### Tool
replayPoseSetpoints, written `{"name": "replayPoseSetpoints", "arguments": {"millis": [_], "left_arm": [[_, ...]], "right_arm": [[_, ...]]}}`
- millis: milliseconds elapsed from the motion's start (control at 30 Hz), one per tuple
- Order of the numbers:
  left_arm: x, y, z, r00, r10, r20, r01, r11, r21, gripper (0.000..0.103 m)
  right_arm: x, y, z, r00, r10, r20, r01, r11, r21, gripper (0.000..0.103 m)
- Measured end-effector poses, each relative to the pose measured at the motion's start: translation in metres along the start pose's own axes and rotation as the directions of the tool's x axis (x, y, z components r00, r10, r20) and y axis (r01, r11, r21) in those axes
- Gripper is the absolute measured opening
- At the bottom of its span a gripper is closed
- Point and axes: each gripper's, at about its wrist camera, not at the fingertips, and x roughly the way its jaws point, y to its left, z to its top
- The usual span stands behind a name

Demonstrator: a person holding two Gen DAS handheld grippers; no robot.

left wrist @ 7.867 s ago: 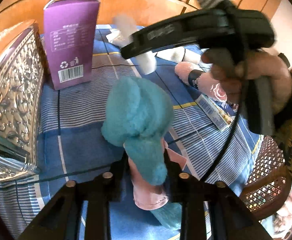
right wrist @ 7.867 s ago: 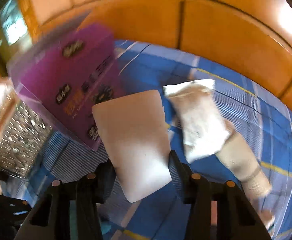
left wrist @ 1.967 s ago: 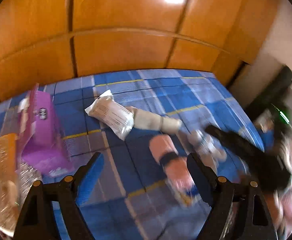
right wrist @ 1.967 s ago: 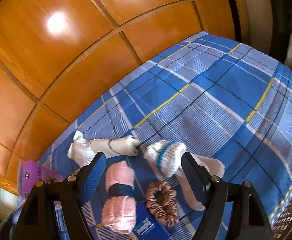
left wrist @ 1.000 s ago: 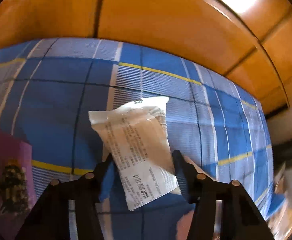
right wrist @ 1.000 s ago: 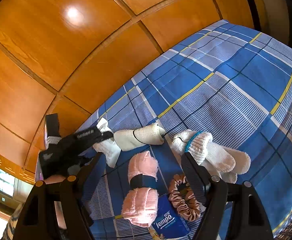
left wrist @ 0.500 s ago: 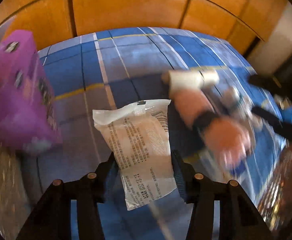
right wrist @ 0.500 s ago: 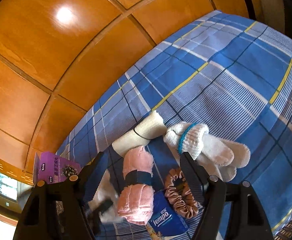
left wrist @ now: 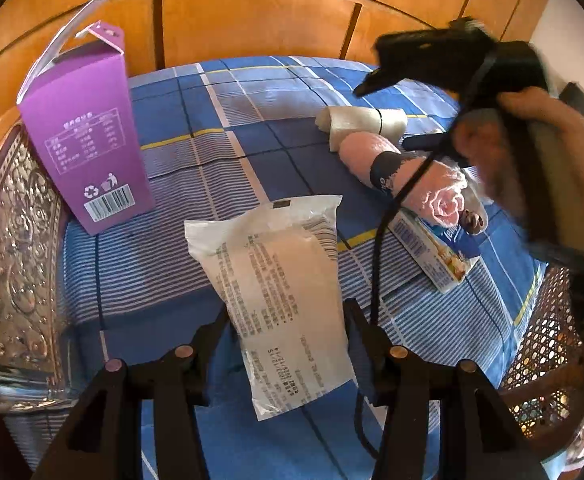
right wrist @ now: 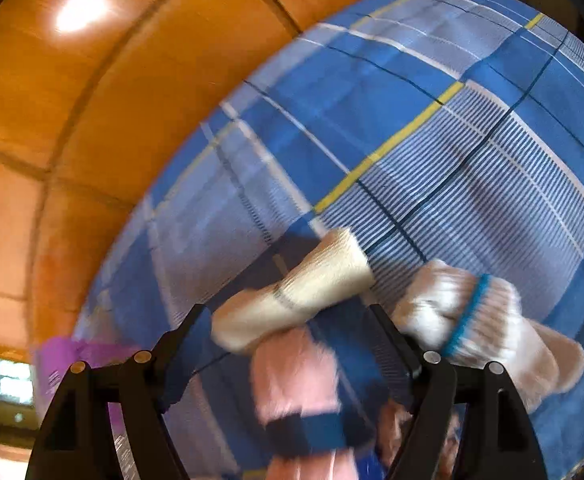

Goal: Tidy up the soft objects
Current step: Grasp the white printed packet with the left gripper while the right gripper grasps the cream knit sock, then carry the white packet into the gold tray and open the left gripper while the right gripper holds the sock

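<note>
My left gripper point(left wrist: 283, 320) is shut on a white plastic-wrapped soft pack point(left wrist: 279, 280) and holds it above the blue plaid cloth point(left wrist: 227, 160). My right gripper point(right wrist: 287, 332) is open, low over a cream rolled cloth point(right wrist: 296, 292) and a pink rolled towel with a dark band point(right wrist: 296, 376); its jaws stand either side of them. The right gripper also shows in the left wrist view point(left wrist: 432, 64), held in a hand above the pink towel point(left wrist: 404, 176) and the cream roll point(left wrist: 360, 124). White knit gloves with a blue stripe point(right wrist: 476, 320) lie to the right.
A purple carton point(left wrist: 87, 140) stands at the left beside an embossed silver box point(left wrist: 7, 272). A blue tissue pack point(left wrist: 440, 256) lies by the pink towel. A wicker chair point(left wrist: 548, 340) is at the right edge. Wood panelling point(left wrist: 251, 12) backs the table.
My left gripper has carried the white pack from the far middle toward the purple carton and silver box. My right gripper has dropped low over the cream roll and pink towel.
</note>
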Motion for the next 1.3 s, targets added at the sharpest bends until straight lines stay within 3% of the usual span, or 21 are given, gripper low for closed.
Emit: {"name": "replayPoseSetpoints", "arguments": {"millis": [67,100,133,333,467,700,900,1033,1167,1300], "left_arm": [[0.000,0.001,-0.001,1.000,-0.006,0.005,0.006,1.000,-0.001,0.052],[0.000,0.001,-0.002,1.000,-0.008,0.008,0.008,1.000,-0.003,0.052],[0.000,0.002,-0.003,1.000,-0.013,0.011,0.013,1.000,-0.007,0.052],[0.005,0.016,-0.007,0.998,-0.058,0.002,0.058,0.996,-0.075,0.053],[0.003,0.013,-0.005,0.998,-0.063,0.005,0.063,0.997,-0.054,0.049],[-0.014,0.008,0.016,0.998,-0.056,0.022,0.057,0.998,-0.035,0.046],[-0.047,0.002,0.070,0.991,-0.073,0.116,0.075,0.997,-0.016,0.046],[-0.067,0.006,0.125,0.978,-0.097,0.184,0.108,0.993,-0.048,0.046],[-0.096,0.038,0.172,0.958,-0.026,0.285,0.065,0.989,-0.130,0.046],[-0.131,0.089,0.173,0.933,0.095,0.348,-0.016,0.975,-0.223,0.046]], "right_arm": [[0.008,0.004,0.004,1.000,-0.017,0.025,0.018,1.000,-0.015,0.079],[0.012,0.008,0.004,0.999,-0.011,0.036,0.013,0.999,-0.043,0.072],[0.014,0.011,0.004,0.999,-0.003,0.036,0.005,0.998,-0.065,0.045],[0.006,0.022,-0.003,0.999,0.005,0.053,0.005,0.982,-0.190,0.020],[0.010,0.024,-0.004,0.998,-0.041,0.048,0.051,0.972,-0.228,0.019],[0.013,0.016,0.001,1.000,0.003,0.026,0.002,0.983,-0.185,0.020],[0.012,0.016,0.001,1.000,0.006,0.020,-0.002,0.983,-0.185,0.020],[0.011,0.018,0.000,1.000,0.001,0.022,0.003,0.978,-0.211,0.020],[0.016,0.020,0.000,1.000,0.010,0.016,-0.006,0.976,-0.219,0.022],[0.019,0.023,0.000,1.000,0.009,0.018,-0.004,0.972,-0.234,0.024]]}}
